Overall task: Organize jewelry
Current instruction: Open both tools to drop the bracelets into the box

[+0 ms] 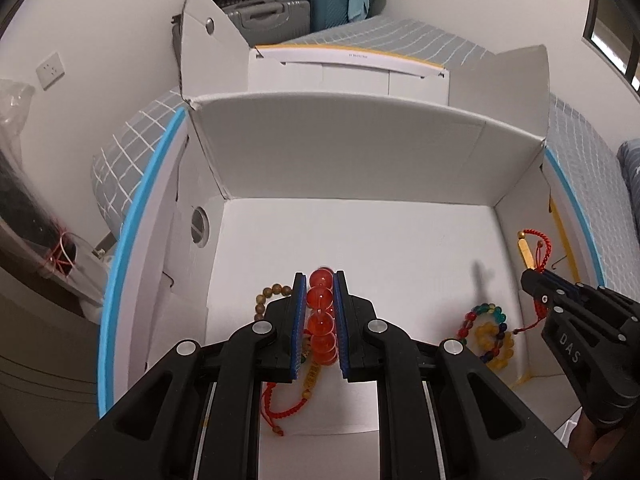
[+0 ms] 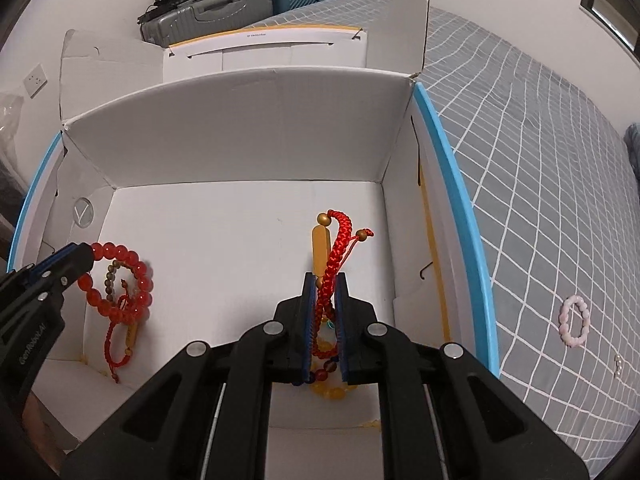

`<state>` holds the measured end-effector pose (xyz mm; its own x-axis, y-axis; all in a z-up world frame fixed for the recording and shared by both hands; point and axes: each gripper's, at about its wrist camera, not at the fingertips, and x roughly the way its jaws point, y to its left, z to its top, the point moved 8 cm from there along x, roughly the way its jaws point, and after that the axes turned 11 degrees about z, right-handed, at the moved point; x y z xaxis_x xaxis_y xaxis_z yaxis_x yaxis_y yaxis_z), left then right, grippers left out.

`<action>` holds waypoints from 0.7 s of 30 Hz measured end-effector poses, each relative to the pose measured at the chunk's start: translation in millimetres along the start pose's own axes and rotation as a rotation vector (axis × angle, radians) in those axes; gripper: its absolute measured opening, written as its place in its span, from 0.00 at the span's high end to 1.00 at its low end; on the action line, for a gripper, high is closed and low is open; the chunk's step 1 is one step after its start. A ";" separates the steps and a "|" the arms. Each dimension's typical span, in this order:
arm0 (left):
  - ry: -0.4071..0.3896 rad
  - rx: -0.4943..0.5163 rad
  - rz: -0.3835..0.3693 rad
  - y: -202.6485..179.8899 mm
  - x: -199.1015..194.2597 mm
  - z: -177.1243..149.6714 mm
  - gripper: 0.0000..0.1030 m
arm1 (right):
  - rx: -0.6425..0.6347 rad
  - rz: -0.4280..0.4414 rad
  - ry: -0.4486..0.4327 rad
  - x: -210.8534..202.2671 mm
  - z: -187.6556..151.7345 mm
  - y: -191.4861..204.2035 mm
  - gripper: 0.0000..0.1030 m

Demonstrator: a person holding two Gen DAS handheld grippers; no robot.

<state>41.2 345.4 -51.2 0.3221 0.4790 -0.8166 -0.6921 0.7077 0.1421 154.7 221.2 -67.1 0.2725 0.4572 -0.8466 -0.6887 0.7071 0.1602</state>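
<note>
My left gripper (image 1: 320,277) is shut on a red bead bracelet (image 1: 320,300), held low inside a white cardboard box (image 1: 360,148). In the right wrist view the left gripper (image 2: 82,257) comes in from the left with the red bead bracelet (image 2: 138,276) hanging from it. My right gripper (image 2: 324,279) is shut on a red braided cord bracelet (image 2: 340,240) with a gold tube, over the right side of the box (image 2: 240,128). The left wrist view shows the right gripper (image 1: 530,278) at the right box wall with the cord bracelet (image 1: 540,240).
On the box floor lie a brown bead bracelet (image 1: 272,294), a red cord bracelet (image 1: 276,404), a multicoloured bead bracelet (image 1: 486,312) and a yellow one (image 1: 498,346). A pink bead bracelet (image 2: 576,322) and a small pearl piece (image 2: 618,364) lie on the checked bedsheet outside.
</note>
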 end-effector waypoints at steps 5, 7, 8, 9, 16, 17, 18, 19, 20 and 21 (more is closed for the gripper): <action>-0.005 0.008 -0.003 -1.6 -1.5 0.2 0.86 | 0.002 0.010 0.001 0.1 0.0 -0.9 0.90; -0.014 0.002 0.006 0.7 -3.9 1.9 0.85 | -0.001 0.014 -0.006 -1.1 1.3 1.2 0.85; -0.017 0.004 0.006 0.5 -4.7 2.5 0.84 | -0.005 0.018 -0.008 -1.6 1.2 2.6 0.84; -0.016 0.005 0.006 0.4 -5.1 2.8 0.78 | -0.007 0.020 -0.010 -1.7 0.9 3.8 0.83; -0.028 -0.020 0.010 7.1 -12.4 6.7 0.50 | -0.022 0.039 -0.042 -10.2 3.4 11.4 0.49; -0.031 -0.021 0.013 7.9 -13.5 7.3 0.46 | -0.023 0.044 -0.049 -12.1 4.3 12.4 0.46; -0.035 -0.021 0.015 8.7 -14.0 7.9 0.41 | -0.024 0.044 -0.053 -13.4 5.0 13.2 0.42; -0.043 -0.016 0.017 9.1 -15.6 8.9 0.37 | -0.026 0.046 -0.058 -15.0 5.3 14.0 0.40; -0.056 -0.011 0.021 9.2 -17.7 9.8 0.30 | -0.031 0.050 -0.066 -17.1 5.9 15.4 0.39; -0.067 -0.012 0.026 10.0 -19.5 10.8 0.27 | -0.036 0.052 -0.072 -18.8 6.4 16.6 0.35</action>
<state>34.9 348.8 -27.8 0.3463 0.5310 -0.7734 -0.7085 0.6884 0.1554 142.4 227.7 -45.3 0.2821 0.5314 -0.7987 -0.7266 0.6620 0.1839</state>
